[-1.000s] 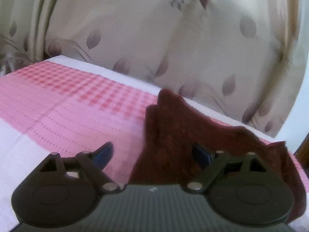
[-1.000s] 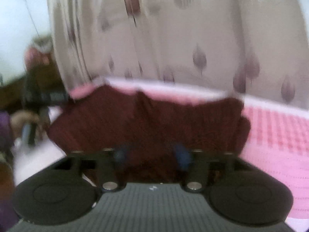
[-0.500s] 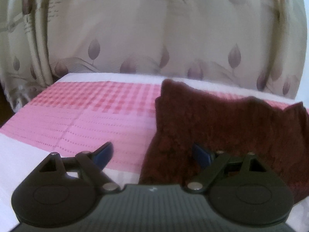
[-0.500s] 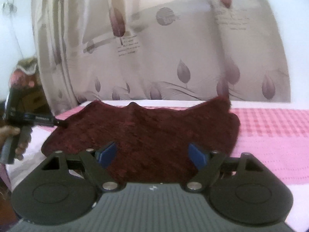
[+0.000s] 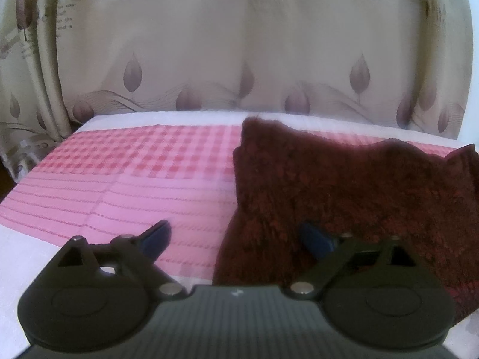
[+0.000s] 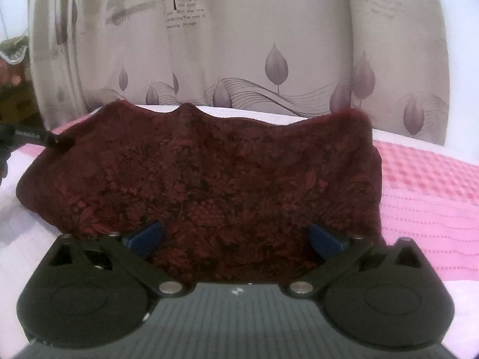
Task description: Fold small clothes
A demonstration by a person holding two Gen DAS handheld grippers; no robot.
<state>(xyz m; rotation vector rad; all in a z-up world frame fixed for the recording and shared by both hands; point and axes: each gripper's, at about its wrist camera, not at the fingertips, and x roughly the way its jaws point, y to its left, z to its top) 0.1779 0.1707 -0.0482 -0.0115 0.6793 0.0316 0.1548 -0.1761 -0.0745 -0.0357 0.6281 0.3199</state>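
Observation:
A dark red, fuzzy small garment (image 6: 215, 176) lies spread flat on the pink checked bed cover (image 6: 425, 185). My right gripper (image 6: 236, 236) hovers over its near edge. The jaws are opening, and the cloth lies under the gap with neither blue pad pressing it. In the left wrist view the garment (image 5: 353, 197) fills the right half. My left gripper (image 5: 236, 236) straddles its left edge, one finger (image 5: 155, 236) over the bed cover (image 5: 134, 179) and the other over the cloth. Its jaws are opening too and grip nothing.
A beige curtain with leaf prints (image 5: 239, 59) hangs right behind the bed's far edge. A black bar with white lettering (image 6: 33, 136) reaches in from the left and touches the garment's far left corner. White sheet (image 5: 27, 257) borders the pink cover.
The right gripper's jaws have spread much wider and it has dropped closer to the garment, which now lies flat. The left wrist view has rolled level and its jaws widened slightly.

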